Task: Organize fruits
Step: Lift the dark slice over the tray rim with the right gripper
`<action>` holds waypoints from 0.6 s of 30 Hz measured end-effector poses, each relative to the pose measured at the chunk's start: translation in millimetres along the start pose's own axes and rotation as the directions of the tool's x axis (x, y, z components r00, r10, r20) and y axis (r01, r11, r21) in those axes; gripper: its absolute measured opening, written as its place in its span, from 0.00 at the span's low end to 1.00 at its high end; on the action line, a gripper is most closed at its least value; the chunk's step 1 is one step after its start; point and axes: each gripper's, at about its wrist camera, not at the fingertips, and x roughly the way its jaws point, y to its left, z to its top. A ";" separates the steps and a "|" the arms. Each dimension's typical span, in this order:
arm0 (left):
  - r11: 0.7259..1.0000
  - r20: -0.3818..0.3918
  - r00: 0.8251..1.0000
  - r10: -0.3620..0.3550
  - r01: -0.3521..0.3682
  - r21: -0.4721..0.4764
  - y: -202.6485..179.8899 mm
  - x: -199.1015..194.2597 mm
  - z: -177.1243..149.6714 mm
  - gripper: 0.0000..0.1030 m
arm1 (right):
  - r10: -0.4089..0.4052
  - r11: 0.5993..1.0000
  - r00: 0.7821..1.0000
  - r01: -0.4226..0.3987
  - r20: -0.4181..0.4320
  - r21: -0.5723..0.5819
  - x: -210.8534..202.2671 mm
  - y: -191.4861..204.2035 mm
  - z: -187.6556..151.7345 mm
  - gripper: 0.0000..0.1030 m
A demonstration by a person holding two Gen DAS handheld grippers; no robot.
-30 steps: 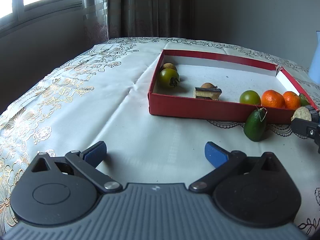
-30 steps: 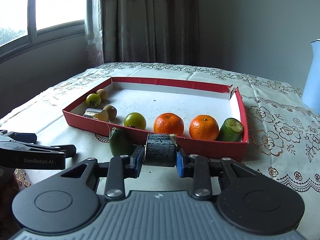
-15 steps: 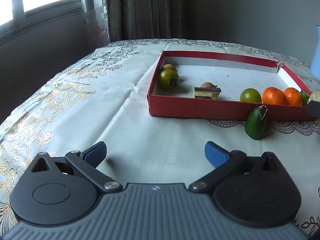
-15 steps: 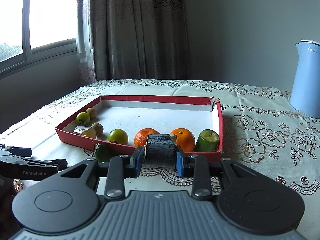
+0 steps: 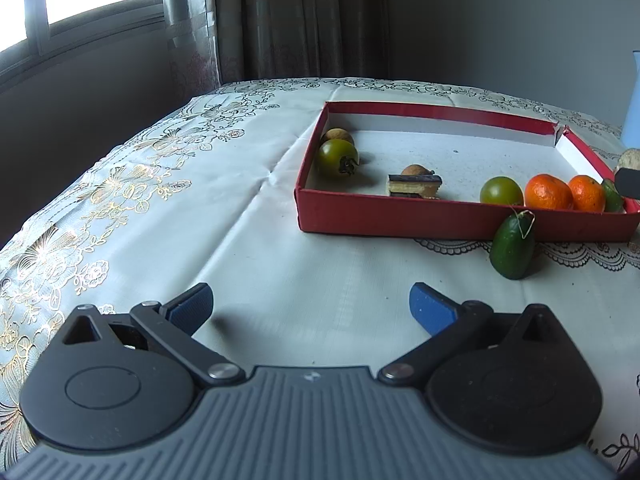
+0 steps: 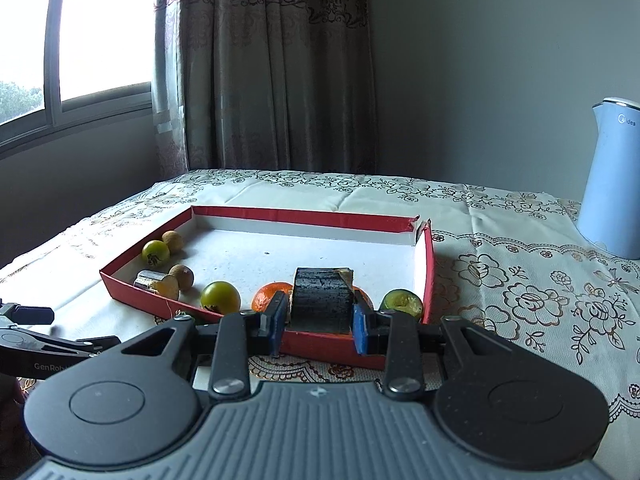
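We found the right gripper [image 6: 319,320] clamped on a dark-skinned cut chunk of fruit [image 6: 322,300], its blue pads pressed to the two flanks and pale flesh showing at the upper right edge. The chunk hung above the near wall of the red tray [image 6: 328,346], directly ahead of the tongs. Beyond it, inside the tray, lay two mandarins [image 5: 548,192], largely hidden behind the chunk in the right view, a green round fruit [image 6: 220,297] to the left, and a cut green piece [image 6: 401,303] to the right.

The left gripper [image 5: 310,306] stood wide apart and empty, low over the tablecloth [image 5: 256,240]. A small green avocado-like fruit [image 5: 513,247] lay outside the tray, ahead and to the right of those tongs, touching or just beside the tray wall.

In our judgement the step in hand was placing the chunk in the tray. We advise carrying it clear over the wall toward the bare floor beyond the mandarins, lowering it until seated, and only then releasing, so that it neither topples nor knocks its neighbours.
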 end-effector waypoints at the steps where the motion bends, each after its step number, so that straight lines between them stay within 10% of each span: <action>1: 1.000 -0.001 1.000 -0.001 0.001 -0.001 0.1 0.4 0.1 1.00 | -0.001 1.000 1.000 0.001 0.000 -0.001 1.2 0.1 0.6 0.31; 18: 1.000 -0.008 1.000 -0.015 0.015 -0.019 2.7 2.1 0.4 1.00 | 0.004 1.000 1.000 -0.004 -0.018 -0.021 33.2 15.7 14.3 0.31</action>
